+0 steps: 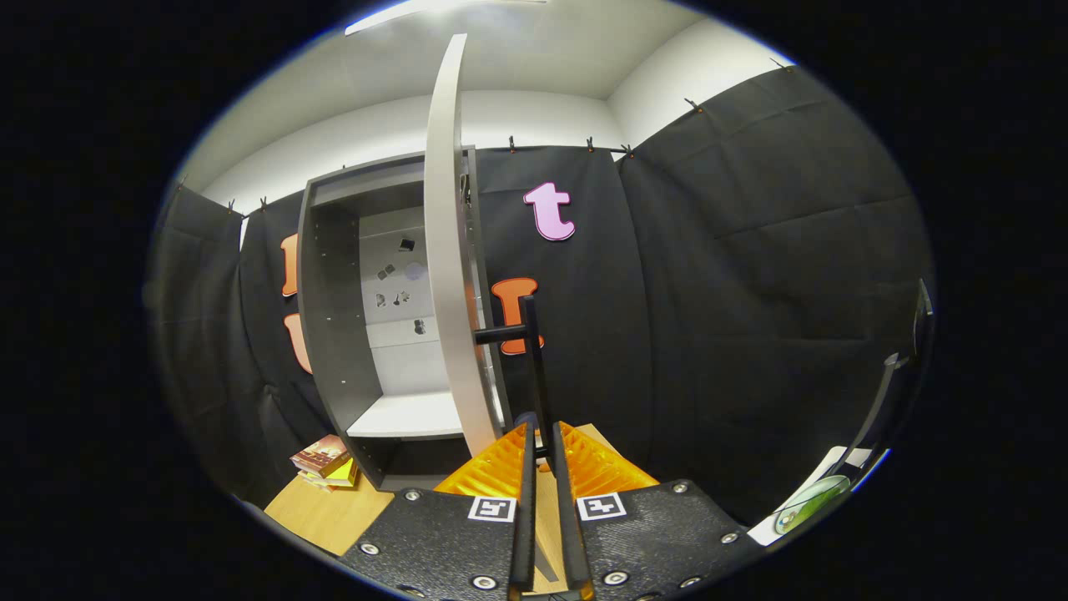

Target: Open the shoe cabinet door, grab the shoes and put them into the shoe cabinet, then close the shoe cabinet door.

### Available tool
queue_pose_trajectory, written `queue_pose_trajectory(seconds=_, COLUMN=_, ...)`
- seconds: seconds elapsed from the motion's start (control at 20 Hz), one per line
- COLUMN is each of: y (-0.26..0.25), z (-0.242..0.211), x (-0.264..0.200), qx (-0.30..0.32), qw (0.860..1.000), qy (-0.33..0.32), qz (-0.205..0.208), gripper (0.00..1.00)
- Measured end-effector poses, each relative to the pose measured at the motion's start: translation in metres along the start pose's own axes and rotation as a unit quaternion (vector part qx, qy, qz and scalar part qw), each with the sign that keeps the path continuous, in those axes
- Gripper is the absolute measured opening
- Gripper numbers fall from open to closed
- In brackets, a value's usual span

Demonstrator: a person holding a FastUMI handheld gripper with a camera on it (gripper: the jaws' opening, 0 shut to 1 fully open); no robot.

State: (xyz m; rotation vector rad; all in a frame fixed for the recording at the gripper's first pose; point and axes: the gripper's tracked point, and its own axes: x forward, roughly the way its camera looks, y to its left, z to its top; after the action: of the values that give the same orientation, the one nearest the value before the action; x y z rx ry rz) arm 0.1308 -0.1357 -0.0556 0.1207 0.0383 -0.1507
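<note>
The shoe cabinet is a dark grey frame with a pale back panel and a white shelf, standing on the wooden surface against the black cloth. Its white door is swung open and I see it nearly edge-on, just right of the opening. A thin black bar handle runs down the door's face on a short stand-off. My gripper is shut on the lower end of that handle, the bar running down between the two fingers.
A small stack of books or boxes lies on the wooden tabletop left of the cabinet's base. Off to the right stands a thin dark stand on a white base with a green disc.
</note>
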Motion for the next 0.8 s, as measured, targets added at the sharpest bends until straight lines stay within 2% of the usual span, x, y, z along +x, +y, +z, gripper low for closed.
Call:
queue_pose_trajectory(seconds=0.55, y=0.012, z=0.008, x=-0.022, qx=-0.002, qw=1.0, qy=-0.008, qz=0.001, gripper=0.13)
queue_pose_trajectory(seconds=0.8, y=0.036, z=0.019, x=-0.038, qx=-0.004, qw=1.0, qy=-0.019, qz=0.008, gripper=0.13)
